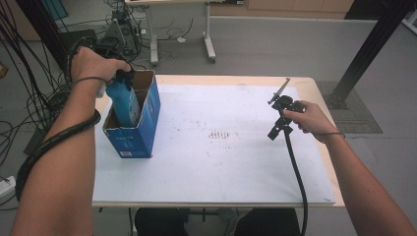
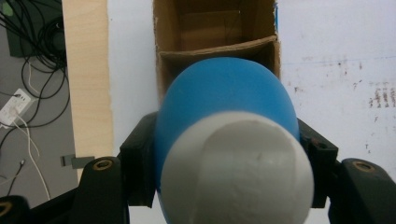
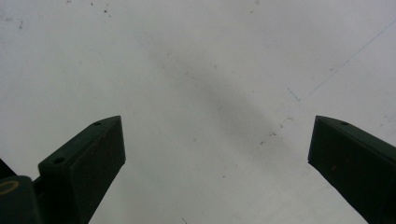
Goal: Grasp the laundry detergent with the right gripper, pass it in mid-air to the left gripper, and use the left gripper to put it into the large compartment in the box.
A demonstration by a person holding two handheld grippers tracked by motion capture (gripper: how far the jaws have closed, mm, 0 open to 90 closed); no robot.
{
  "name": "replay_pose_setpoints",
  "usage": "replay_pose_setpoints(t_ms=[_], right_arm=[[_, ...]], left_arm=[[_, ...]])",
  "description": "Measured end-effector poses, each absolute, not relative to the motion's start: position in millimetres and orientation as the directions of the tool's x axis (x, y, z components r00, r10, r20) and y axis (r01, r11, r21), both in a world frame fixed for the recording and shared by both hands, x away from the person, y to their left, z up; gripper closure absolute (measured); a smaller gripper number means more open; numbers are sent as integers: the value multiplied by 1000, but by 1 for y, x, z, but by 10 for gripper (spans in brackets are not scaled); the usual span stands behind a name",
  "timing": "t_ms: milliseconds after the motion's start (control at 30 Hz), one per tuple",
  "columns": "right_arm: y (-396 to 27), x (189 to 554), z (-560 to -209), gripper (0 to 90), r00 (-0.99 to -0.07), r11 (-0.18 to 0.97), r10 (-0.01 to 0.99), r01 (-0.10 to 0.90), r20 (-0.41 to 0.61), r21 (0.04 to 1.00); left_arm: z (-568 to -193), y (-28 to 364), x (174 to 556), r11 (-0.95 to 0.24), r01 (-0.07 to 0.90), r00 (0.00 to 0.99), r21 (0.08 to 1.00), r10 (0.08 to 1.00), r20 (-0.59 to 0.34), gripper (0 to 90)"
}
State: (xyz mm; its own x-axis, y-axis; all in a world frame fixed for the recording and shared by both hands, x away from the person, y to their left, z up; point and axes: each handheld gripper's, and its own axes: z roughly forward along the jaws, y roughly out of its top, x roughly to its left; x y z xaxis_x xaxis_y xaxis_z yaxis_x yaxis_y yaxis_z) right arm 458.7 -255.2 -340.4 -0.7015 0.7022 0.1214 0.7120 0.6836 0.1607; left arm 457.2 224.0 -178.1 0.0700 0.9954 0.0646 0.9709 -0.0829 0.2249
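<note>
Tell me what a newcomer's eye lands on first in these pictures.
The blue bottle with its white cap stands out most: the left gripper is clamped on it and holds it partly inside the open blue cardboard box at the table's left edge. On the right, the right gripper hangs with jaws wide apart over the bare white table sheet.

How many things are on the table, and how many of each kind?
Blue bottle with a white cap, held over the box: 1
Blue cardboard box, open at the top: 1
Grippers: 2, the left gripper shut on the bottle, the right gripper open
Total: 4
</note>
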Motion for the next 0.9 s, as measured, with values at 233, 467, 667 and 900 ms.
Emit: replay_pose_setpoints(t_ms=[233,467,667,900], right_arm=[[-255,459,-341,39,-702,684,702,712,119,161],[-254,459,-342,39,-701,681,702,713,127,166],[-254,459,-342,39,-700,681,702,713,131,164],[-254,459,-343,39,-701,681,701,712,132,170]], left_arm=[[-191,223,458,-91,971,79,222,995,60,379],[-206,222,458,-87,973,77,213,995,56,379],[-218,222,459,-80,975,70,206,996,55,379],[-228,222,459,-71,978,62,196,997,53,379]])
